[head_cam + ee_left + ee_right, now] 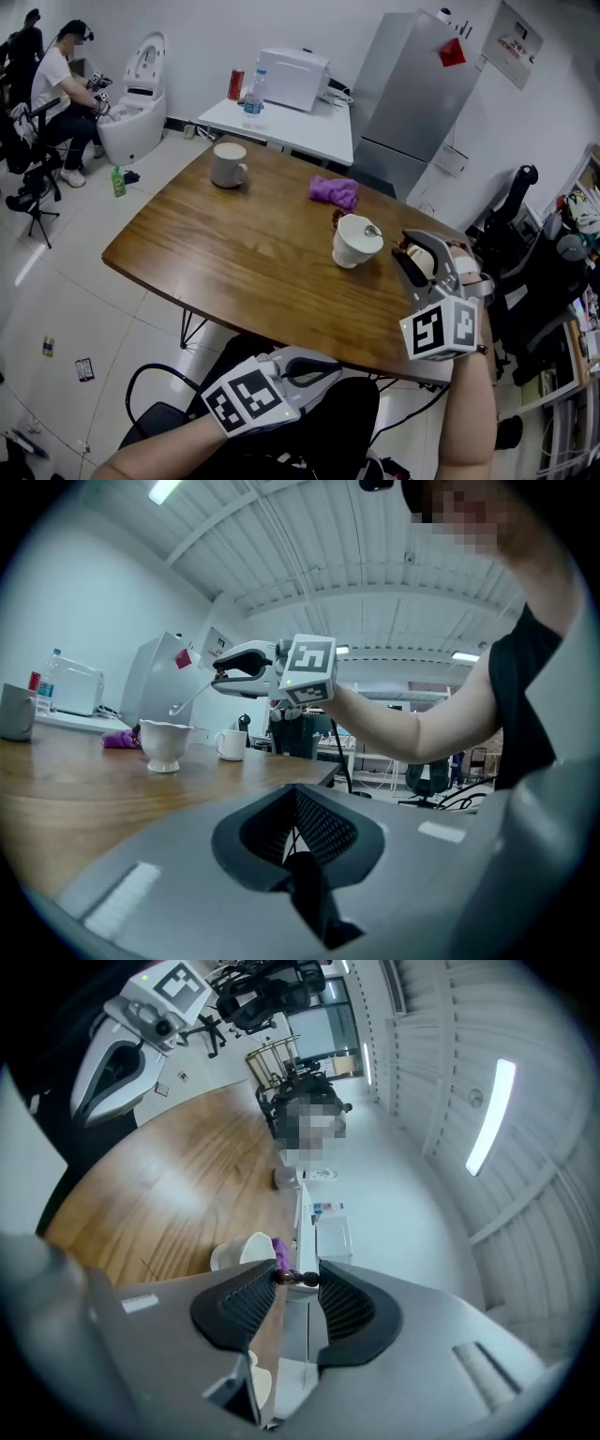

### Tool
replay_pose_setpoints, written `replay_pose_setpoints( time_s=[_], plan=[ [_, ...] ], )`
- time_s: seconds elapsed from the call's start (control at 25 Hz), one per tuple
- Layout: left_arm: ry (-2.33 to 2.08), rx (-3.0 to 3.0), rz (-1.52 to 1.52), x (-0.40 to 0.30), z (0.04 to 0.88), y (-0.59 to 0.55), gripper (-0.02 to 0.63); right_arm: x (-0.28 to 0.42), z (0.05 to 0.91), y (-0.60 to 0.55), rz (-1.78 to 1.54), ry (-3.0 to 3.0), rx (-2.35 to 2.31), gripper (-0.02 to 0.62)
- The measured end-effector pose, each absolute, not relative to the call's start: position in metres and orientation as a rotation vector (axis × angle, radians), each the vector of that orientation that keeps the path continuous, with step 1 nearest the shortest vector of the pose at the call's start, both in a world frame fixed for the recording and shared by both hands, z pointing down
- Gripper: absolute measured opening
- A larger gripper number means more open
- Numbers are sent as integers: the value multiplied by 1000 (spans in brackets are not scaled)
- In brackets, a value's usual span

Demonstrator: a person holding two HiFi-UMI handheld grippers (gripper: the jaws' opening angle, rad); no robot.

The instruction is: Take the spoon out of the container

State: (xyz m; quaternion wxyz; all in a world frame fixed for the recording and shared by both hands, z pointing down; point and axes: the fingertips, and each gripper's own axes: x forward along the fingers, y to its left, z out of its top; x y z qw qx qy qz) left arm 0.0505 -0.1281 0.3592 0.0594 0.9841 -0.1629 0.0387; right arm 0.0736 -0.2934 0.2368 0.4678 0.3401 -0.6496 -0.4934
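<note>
Nearest me, my left tongs (pixel 314 367) hang low over my lap, short of the edge of the wooden table (pixel 234 262), jaws together on nothing. I judge this job needs only one hand, so I park them out of the way, where they happen to look across the tabletop at the work. Further out, my right tongs (pixel 405 258) are raised over the table's right side, just beside the footed white cup (pixel 354 246). They are clamped on the handle end of the spoon (pixel 372 230); in the right gripper view a small dark bit of that handle sits pinched between the two ribbed pads (pixel 246 1302). I hold it by the end because that is the part that sticks clear of the cup, and a grip there leaves the jaws off the rim. Seen from the left gripper view, the spoon slants down from the jaws toward the cup, its bowl end at about the rim. Whether it is just above the rim or just within I cannot tell, so I count the spoon as not yet fully out. The cup stands upright with nothing bracing it. I reckon the lift should follow the handle's line, lest the spoon's bowl catch the lip and tip it. Beyond the cup lies a crumpled purple cloth (pixel 335 192), and well to its left a white mug (pixel 228 164), both apart from the work. Past the table stands a silver fridge (pixel 412 94).
</note>
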Motion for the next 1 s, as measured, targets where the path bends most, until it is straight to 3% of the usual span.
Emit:
replay_pose_setpoints(
  time_s=[0.4,1.0],
  plan=[
    [-427,3002,174,68,364,-116,12,111,229,-269,-1162,-1682,994,146],
    [-296,3009,215,103,369,-107,12,200,305,-261,-748,-1786,1150,146]
  ],
)
